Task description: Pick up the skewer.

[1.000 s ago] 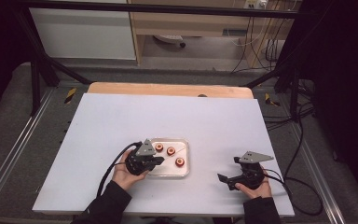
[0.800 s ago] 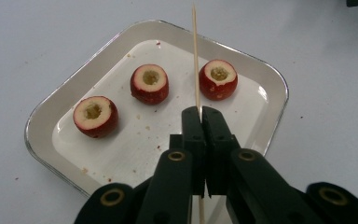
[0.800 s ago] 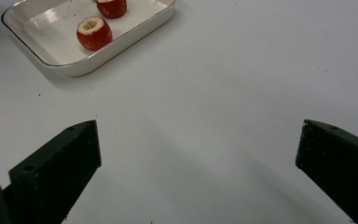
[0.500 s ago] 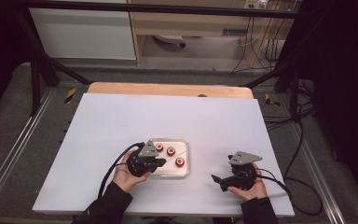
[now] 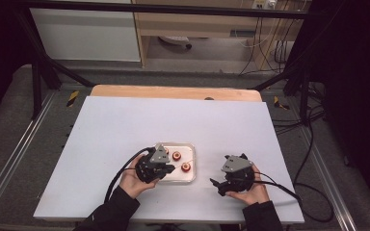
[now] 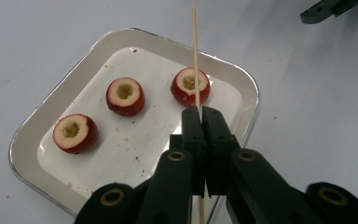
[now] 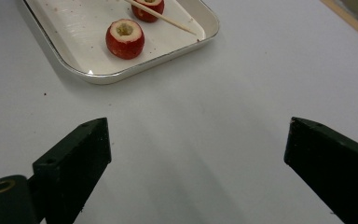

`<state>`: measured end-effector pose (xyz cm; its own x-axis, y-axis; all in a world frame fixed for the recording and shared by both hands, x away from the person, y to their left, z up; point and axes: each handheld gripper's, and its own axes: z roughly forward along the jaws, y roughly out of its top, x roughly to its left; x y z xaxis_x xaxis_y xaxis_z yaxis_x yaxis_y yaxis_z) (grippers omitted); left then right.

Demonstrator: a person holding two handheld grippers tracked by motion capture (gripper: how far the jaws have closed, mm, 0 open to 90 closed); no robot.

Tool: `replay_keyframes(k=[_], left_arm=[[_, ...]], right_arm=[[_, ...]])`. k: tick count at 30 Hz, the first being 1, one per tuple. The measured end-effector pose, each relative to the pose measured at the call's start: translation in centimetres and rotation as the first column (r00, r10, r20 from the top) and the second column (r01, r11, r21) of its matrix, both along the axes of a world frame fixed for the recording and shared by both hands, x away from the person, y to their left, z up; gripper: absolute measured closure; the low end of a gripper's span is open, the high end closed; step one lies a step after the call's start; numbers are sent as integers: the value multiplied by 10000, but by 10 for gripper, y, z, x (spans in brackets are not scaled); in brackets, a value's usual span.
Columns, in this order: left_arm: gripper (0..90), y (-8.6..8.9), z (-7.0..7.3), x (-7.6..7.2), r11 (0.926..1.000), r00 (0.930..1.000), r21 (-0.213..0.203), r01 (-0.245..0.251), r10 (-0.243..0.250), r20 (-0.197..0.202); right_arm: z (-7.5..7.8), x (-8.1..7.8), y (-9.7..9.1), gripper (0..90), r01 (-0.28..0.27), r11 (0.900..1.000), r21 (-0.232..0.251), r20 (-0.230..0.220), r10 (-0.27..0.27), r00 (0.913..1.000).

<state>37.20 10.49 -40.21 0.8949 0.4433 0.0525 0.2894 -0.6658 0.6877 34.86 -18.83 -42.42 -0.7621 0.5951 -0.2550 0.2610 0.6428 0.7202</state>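
While the left gripper [image 6: 199, 114] stays clamped on the wooden skewer [image 6: 195, 51] above the white tray [image 5: 191, 150] of three cored red fruits [image 6: 125, 96], the right gripper [image 7: 198, 154] has slid left from the table's near right towards that tray. Its jaws, just closing slightly, stand wide with nothing between them, so it probably means to fetch a fruit for skewering

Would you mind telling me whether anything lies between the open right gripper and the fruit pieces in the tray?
Nothing visible does: only bare white table separates the right gripper from the tray and its nearest fruit piece.

Three cored fruits [image 6: 125, 96] lie in the tray [image 6: 51, 105] (table's near middle).
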Motion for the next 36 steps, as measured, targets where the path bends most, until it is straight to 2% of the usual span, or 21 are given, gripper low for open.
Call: replay_keyframes(k=[3,7,12,18,23,26,30,32,33,35,36], left_arm=[[885,-5,3,-1,9998,9999,139,109,-109,25],[885,-14,6,-2,9993,9997,282,229,-230,31],[885,-26,10,-2,9969,9990,651,438,-440,28],[885,-43,12,-4,9937,9975,869,700,-703,-3],[885,-58,11,-5,9900,9955,1046,941,-943,-34],[885,-65,9,-5,9887,9947,1091,1032,-1025,-115],[885,-74,8,-6,9862,9934,1189,1150,-1137,-179],[885,-76,8,-7,9850,9926,1228,1212,-1196,-206],[885,-78,8,-7,9848,9923,1214,1240,-1223,-213],[885,-82,9,-7,9824,9907,1277,1360,-1340,-241],[885,-84,10,-7,9811,9897,1299,1432,-1411,-250]], right_arm=[[3,-1,6,100,-324,9982,-497,347,341,9988],[7,-5,12,126,-651,9934,-946,673,716,9952],[9,-9,17,170,-922,9856,-1418,963,1065,9896],[9,-11,23,256,-1438,9653,-2179,1374,1762,9747],[7,-11,24,337,-1835,9485,-2583,1799,2338,9555],[5,-12,24,391,-2071,9306,-3017,1959,2731,9418],[2,-13,24,468,-2453,8951,-3722,2177,3411,9145],[1,-14,24,489,-2467,8914,-3801,2214,3467,9115],[0,-14,25,528,-2696,8696,-4136,2194,3826,8975],[-1,-15,25,558,-2748,8581,-4338,2130,3940,8941],[-2,-15,25,570,-2859,8461,-4498,2107,4116,8867]])
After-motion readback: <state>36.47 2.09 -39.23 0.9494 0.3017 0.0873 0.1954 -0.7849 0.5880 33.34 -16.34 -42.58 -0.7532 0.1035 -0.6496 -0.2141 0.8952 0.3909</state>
